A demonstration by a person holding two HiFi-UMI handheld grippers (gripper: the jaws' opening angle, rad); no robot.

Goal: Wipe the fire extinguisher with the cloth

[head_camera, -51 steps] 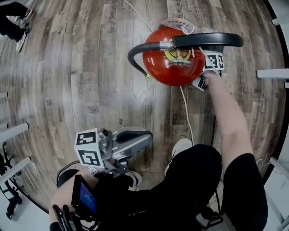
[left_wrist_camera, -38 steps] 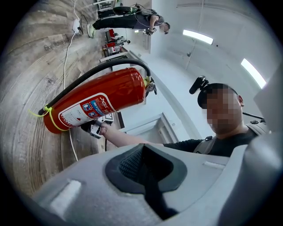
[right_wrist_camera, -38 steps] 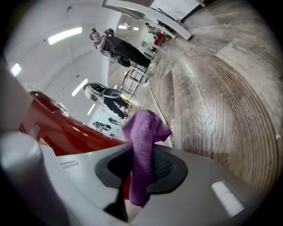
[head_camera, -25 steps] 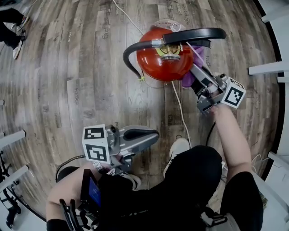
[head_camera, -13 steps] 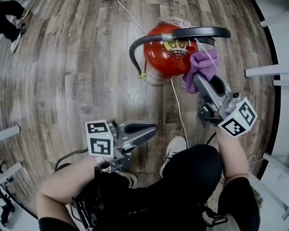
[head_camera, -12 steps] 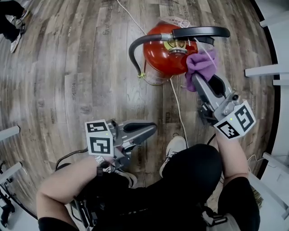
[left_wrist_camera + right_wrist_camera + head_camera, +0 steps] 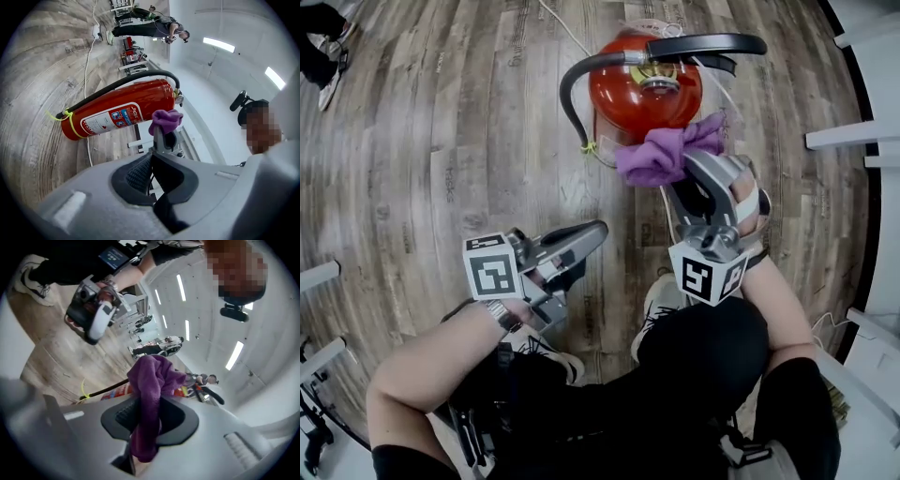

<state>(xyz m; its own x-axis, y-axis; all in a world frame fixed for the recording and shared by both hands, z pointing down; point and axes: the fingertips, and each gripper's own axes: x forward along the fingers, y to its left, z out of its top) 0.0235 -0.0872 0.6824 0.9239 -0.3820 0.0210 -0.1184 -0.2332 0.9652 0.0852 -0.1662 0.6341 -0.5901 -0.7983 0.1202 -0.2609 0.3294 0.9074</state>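
Note:
The red fire extinguisher (image 7: 642, 89) stands on the wooden floor at the top of the head view, with its black hose (image 7: 570, 94) curving down its left side. My right gripper (image 7: 677, 169) is shut on a bunched purple cloth (image 7: 661, 155), held by the extinguisher's near side; whether cloth and cylinder touch I cannot tell. In the right gripper view the cloth (image 7: 152, 380) hangs out between the jaws and hides most of the extinguisher (image 7: 121, 390). My left gripper (image 7: 596, 231) is shut and holds nothing, lower left of the extinguisher and apart from it. The left gripper view shows the extinguisher (image 7: 122, 110) and the cloth (image 7: 165, 121).
A white cable (image 7: 572, 26) runs along the floor past the extinguisher. White frame legs (image 7: 853, 136) stand at the right edge, and others (image 7: 319, 277) at the left. The person's shoe (image 7: 661, 298) is below the right gripper. Another person (image 7: 319, 47) is at the far top left.
The right gripper has rolled over and swung the cloth from the extinguisher's right side round to its near side. The left gripper has shifted a little toward the extinguisher, still shut.

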